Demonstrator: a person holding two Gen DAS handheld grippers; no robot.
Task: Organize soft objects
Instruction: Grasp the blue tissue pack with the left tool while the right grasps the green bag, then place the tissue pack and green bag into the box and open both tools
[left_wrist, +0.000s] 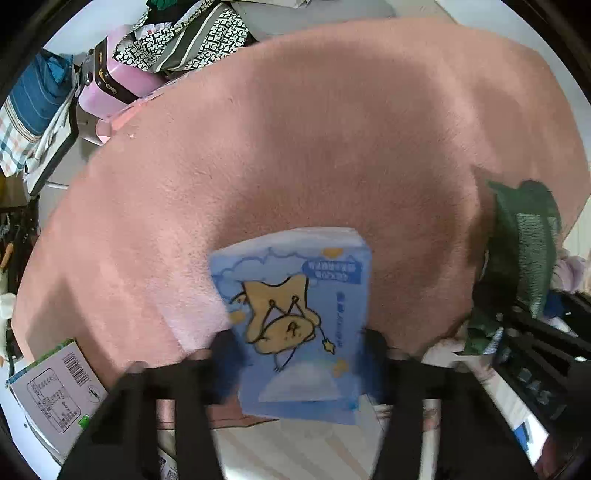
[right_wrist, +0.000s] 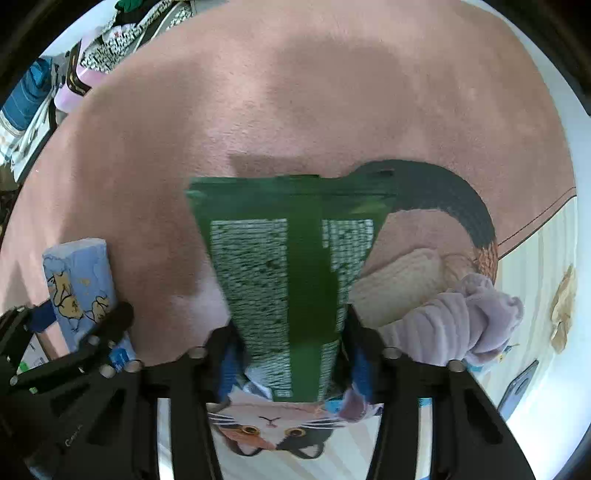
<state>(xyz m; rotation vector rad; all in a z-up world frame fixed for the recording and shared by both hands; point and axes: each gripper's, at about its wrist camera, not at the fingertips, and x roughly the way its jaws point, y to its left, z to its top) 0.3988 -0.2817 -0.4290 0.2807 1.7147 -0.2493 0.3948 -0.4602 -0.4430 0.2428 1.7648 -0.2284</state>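
My left gripper (left_wrist: 297, 345) is shut on a blue tissue pack (left_wrist: 295, 317) with a cartoon bear print, held above the pink blanket (left_wrist: 295, 129). The same pack shows in the right wrist view (right_wrist: 79, 284) at the left, with the left gripper (right_wrist: 110, 325) on it. My right gripper (right_wrist: 291, 343) is shut on a green packet (right_wrist: 288, 258) with white text panels, held over the blanket (right_wrist: 295, 92). The green packet also shows at the right edge of the left wrist view (left_wrist: 524, 236).
A lilac plush item (right_wrist: 461, 325) and a dark curved plush piece (right_wrist: 461, 199) lie right of the green packet. A cat-face print (right_wrist: 273, 432) sits below my right gripper. A pink case (left_wrist: 114, 85), patterned clothes (left_wrist: 184, 37) and a white box (left_wrist: 55, 395) lie around the blanket.
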